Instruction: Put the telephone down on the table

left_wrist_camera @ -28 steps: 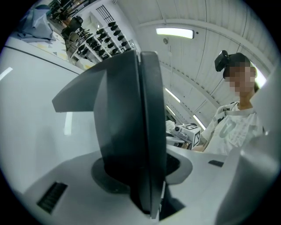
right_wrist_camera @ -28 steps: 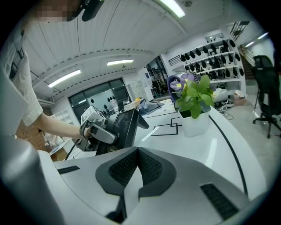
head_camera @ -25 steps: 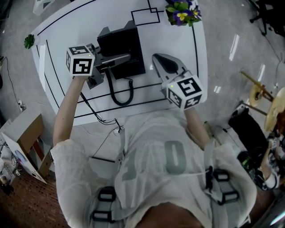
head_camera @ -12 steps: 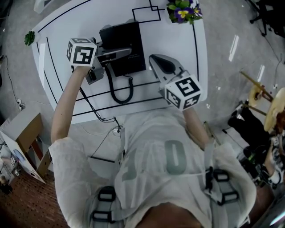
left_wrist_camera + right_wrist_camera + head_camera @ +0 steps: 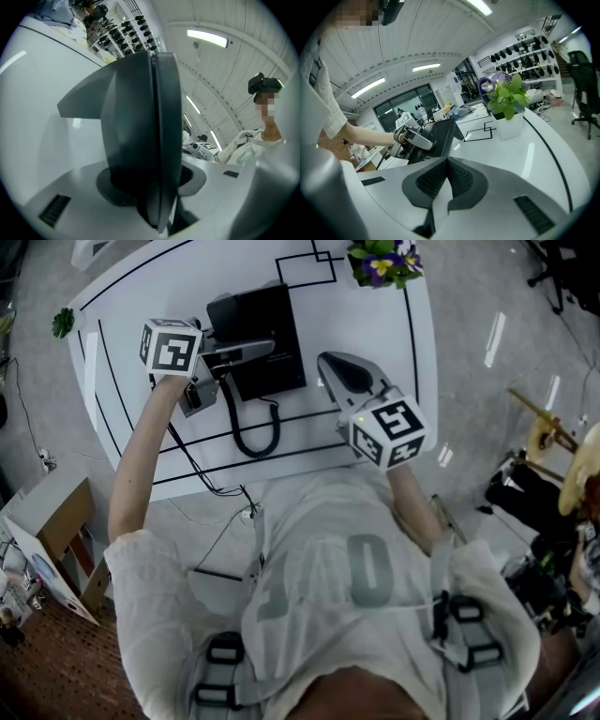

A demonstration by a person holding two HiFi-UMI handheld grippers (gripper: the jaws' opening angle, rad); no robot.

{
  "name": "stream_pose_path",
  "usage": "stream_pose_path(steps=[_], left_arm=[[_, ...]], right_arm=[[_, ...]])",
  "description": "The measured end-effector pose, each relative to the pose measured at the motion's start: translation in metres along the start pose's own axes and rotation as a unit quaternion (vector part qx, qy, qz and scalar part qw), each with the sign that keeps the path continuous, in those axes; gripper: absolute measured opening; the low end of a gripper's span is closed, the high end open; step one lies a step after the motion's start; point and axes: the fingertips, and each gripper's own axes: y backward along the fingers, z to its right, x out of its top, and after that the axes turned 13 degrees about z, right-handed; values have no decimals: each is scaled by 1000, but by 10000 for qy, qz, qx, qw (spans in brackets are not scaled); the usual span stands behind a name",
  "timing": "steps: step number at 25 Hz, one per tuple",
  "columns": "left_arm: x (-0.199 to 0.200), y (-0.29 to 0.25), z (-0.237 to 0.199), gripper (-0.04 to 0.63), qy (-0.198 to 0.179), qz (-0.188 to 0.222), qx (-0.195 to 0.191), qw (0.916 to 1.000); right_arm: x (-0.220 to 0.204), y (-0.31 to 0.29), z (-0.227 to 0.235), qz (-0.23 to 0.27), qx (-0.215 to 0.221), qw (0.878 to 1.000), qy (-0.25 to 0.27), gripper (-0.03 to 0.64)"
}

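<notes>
The black telephone base (image 5: 258,329) sits on the white table (image 5: 375,315). My left gripper (image 5: 220,357) is shut on the grey-and-black handset (image 5: 242,351), which it holds over the base's left side. Its jaws have just been opening a little, with the handset still between them. The dark handset (image 5: 140,136) fills the left gripper view, standing between the jaws of the left gripper (image 5: 150,176). A black cord (image 5: 246,432) loops from the handset across the table. My right gripper (image 5: 330,362) rests to the right of the base, shut and empty. In its own view the right gripper (image 5: 446,161) faces the handset (image 5: 417,139).
A white pot of flowers (image 5: 384,263) stands at the table's far edge, right of the base, and appears as the flower pot (image 5: 508,119) in the right gripper view. Black lines mark the tabletop. A cable (image 5: 202,479) hangs off the near edge.
My left gripper has rolled slightly with the handset in it. The right gripper has stayed where it was.
</notes>
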Motion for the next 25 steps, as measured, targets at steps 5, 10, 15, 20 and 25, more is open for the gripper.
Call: stream_pose_path(steps=[5, 10, 15, 20, 25], left_arm=[[1, -1, -2, 200, 112, 16, 211, 9997], [4, -4, -3, 220, 133, 175, 371, 9991], [6, -5, -9, 281, 102, 191, 749, 9970], [7, -1, -11, 298, 13, 205, 984, 9949], [7, 2, -10, 301, -236, 328, 1162, 9924]], right_arm=[[3, 2, 4, 0, -47, 10000, 42, 8], [4, 5, 4, -9, -63, 9999, 91, 8], [5, 3, -1, 4, -21, 10000, 97, 8], [6, 5, -5, -4, 22, 9999, 149, 8], [7, 9, -11, 0, 71, 9997, 241, 8]])
